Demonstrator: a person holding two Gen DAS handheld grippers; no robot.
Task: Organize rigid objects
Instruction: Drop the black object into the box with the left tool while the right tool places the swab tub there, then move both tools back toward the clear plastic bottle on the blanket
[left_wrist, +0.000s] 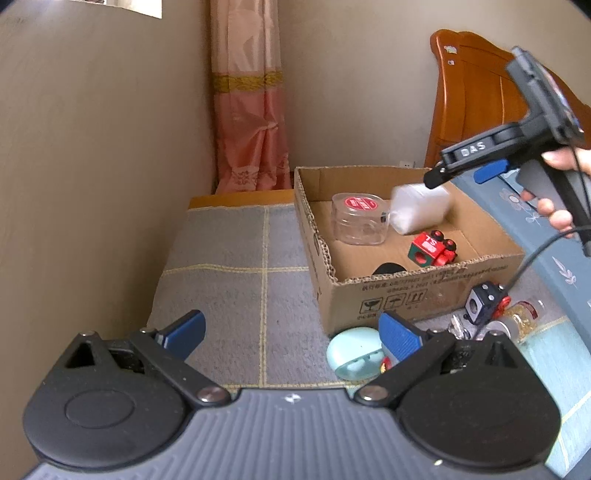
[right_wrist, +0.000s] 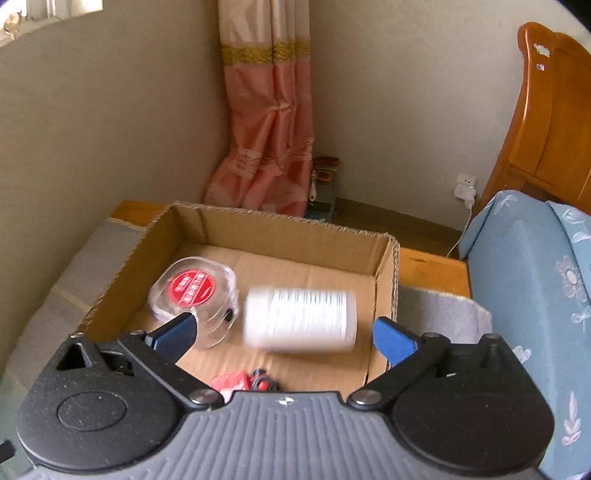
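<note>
The open brown cardboard box (left_wrist: 424, 280) stands on a grey checked cloth (left_wrist: 236, 266). Above the box, the right gripper (right_wrist: 282, 332) has its blue-padded jaws spread wide, and the white cylindrical plastic bottle (right_wrist: 300, 318) appears blurred between them, touching neither pad, over the box floor. Inside the box, beside the bottle, sits a clear plastic jar with a red round label (right_wrist: 194, 295), and nearer the front wall lies a red wooden toy train (left_wrist: 434, 249). The left gripper (left_wrist: 291, 330) is in front of the box, jaws wide and holding nothing. Just before the box on the cloth rest a pale green rounded case (left_wrist: 352, 350) and a dark blue toy train block (left_wrist: 484, 301).
</note>
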